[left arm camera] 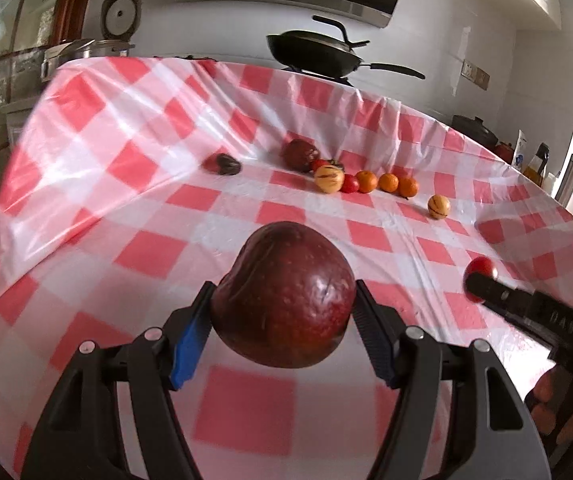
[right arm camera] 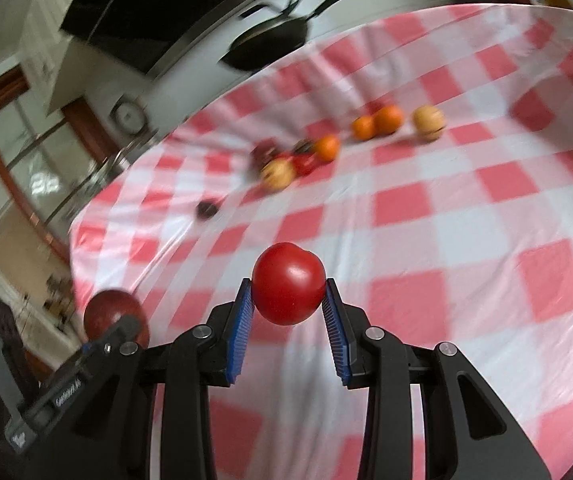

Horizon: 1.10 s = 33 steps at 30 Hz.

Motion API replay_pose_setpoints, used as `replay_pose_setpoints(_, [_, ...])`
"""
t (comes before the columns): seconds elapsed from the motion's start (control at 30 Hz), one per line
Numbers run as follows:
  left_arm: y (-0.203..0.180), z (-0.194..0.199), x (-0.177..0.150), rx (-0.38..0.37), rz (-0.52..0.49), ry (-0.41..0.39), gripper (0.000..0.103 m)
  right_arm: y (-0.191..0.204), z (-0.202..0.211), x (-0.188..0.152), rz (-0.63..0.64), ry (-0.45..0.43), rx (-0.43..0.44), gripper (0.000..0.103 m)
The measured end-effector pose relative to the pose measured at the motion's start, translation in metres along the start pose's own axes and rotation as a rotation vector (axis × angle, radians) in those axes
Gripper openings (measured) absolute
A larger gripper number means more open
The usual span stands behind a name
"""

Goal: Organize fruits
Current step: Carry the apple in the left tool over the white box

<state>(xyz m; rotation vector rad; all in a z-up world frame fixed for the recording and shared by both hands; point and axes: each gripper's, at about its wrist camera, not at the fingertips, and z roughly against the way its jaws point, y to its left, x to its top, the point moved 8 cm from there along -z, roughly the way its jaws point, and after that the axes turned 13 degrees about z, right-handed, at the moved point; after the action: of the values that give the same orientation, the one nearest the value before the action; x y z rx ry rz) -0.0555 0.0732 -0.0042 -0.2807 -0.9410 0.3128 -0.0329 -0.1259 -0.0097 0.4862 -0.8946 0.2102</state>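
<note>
- The left gripper is clamped on a big dark red apple; its blue pads press both sides, and the apple is above the checked cloth.
- The right gripper is clamped on a red tomato, also above the cloth.
- In the left view the tomato shows at the right edge, at the tip of the right gripper; in the right view the apple shows at the lower left.
- Further back on the cloth, the other fruits lie in a loose row: a second dark apple, a yellow striped fruit, a small tomato touching it, then 3 oranges.
- A second striped fruit lies apart, to the right of the oranges.
- A small dark fruit lies alone, left of the row.
- A black pan stands behind the cloth.
</note>
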Motion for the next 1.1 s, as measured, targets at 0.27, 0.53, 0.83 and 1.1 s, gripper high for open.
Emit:
replay_pose_setpoints(0.27, [0.045, 0.03, -0.009, 0.073, 0.006, -0.002, 0.068, 0.067, -0.016, -0.023, 0.113, 0.078, 0.08, 0.036])
replay_pose_setpoints(0.53, [0.095, 0.062, -0.022, 0.153, 0.02, -0.021, 0.068, 0.114, -0.023, -0.036, 0.206, 0.116, 0.135, 0.036])
replay_pose_setpoints(0.83, [0.145, 0.098, -0.033, 0.233, 0.067, -0.039, 0.068, 0.176, -0.022, -0.057, 0.347, 0.156, 0.23, 0.036])
replay_pose_setpoints(1.1, [0.191, 0.139, -0.044, 0.328, 0.115, -0.096, 0.068, 0.254, -0.016, -0.096, 0.57, 0.202, 0.359, 0.036])
